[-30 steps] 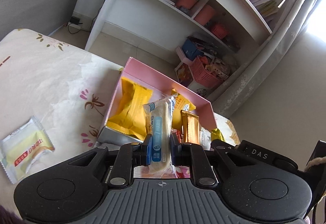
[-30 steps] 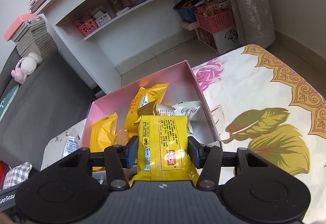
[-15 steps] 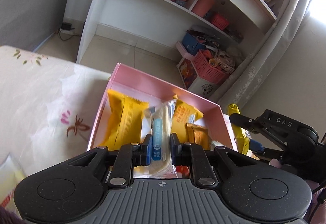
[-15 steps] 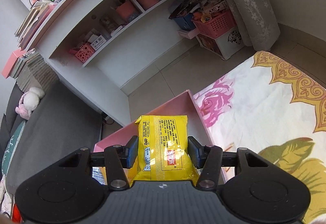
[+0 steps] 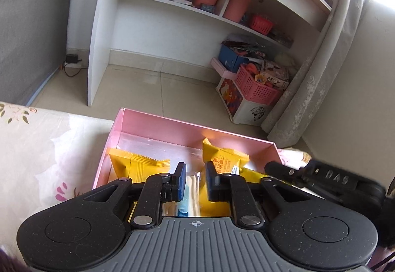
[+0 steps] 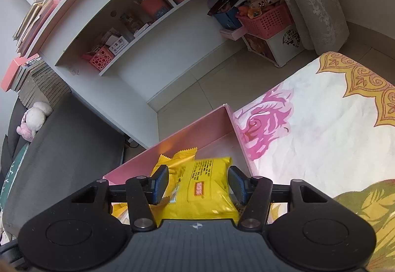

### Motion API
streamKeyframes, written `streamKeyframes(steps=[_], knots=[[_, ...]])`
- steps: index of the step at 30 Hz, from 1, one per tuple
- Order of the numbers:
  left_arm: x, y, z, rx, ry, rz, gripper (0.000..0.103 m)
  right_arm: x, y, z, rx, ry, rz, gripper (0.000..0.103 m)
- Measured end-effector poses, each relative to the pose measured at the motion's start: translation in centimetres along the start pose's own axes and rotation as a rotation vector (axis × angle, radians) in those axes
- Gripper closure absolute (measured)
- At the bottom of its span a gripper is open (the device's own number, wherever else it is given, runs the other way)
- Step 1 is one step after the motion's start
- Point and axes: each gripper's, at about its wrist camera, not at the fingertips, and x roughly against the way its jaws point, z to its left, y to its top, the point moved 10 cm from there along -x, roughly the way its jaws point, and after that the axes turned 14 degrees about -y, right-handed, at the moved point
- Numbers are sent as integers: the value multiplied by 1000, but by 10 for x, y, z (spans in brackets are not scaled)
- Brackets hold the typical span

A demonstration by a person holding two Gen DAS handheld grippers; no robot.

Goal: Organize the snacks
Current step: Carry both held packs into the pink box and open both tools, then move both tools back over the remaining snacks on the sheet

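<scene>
Left claw: the black two-finger left gripper (image 5: 193, 179) stands over the near part of the pink cardboard box (image 5: 192, 130), jaws spread a little, blue pads clear of the pale cream-and-blue snack packet (image 5: 191, 198) lying below between them.
Right claw: the black two-finger right gripper (image 6: 198, 181) has its jaws parted wider than the bright yellow printed snack bag (image 6: 205, 191) between them; a gap shows on each side, so the pads do not pinch it.
Yellow bag: inside the box near its right wall, partly lying on an orange-yellow packet with a zigzag edge (image 6: 182, 156).
Box contents: an orange foil packet (image 5: 134, 164) leans at the left wall; another orange packet with print (image 5: 226, 159) stands toward the back right.
Box place: on the flower-printed white cloth (image 6: 321, 128), at its far edge.
Other claw seen: the right gripper's arm (image 5: 328, 180) shows at the box's right corner in the left view.
</scene>
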Motion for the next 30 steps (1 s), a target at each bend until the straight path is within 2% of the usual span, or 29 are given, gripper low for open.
streamKeyframes(steps=[3, 5, 10, 15, 19, 24, 30], knots=[[6, -5, -4, -27, 16, 28, 77, 6, 2, -2, -51, 31, 9, 32], [12, -9, -6, -22, 17, 43, 58, 12, 3, -3, -61, 20, 8, 30], [35, -18, -11, -15, 27, 54, 34, 33, -1, -4, -38, -14, 14, 21], [59, -30, -11, -15, 38, 89, 23, 58, -7, -1, -11, -20, 7, 16], [81, -39, -10, 2, 37, 81, 13, 74, -19, 4, 36, -35, 5, 12], [107, -51, 2, 31, 61, 82, 11, 90, -38, 12, 95, -38, 22, 7], [139, -62, 26, 72, 94, 60, 6, 105, -61, 20, 173, -49, 31, 7]])
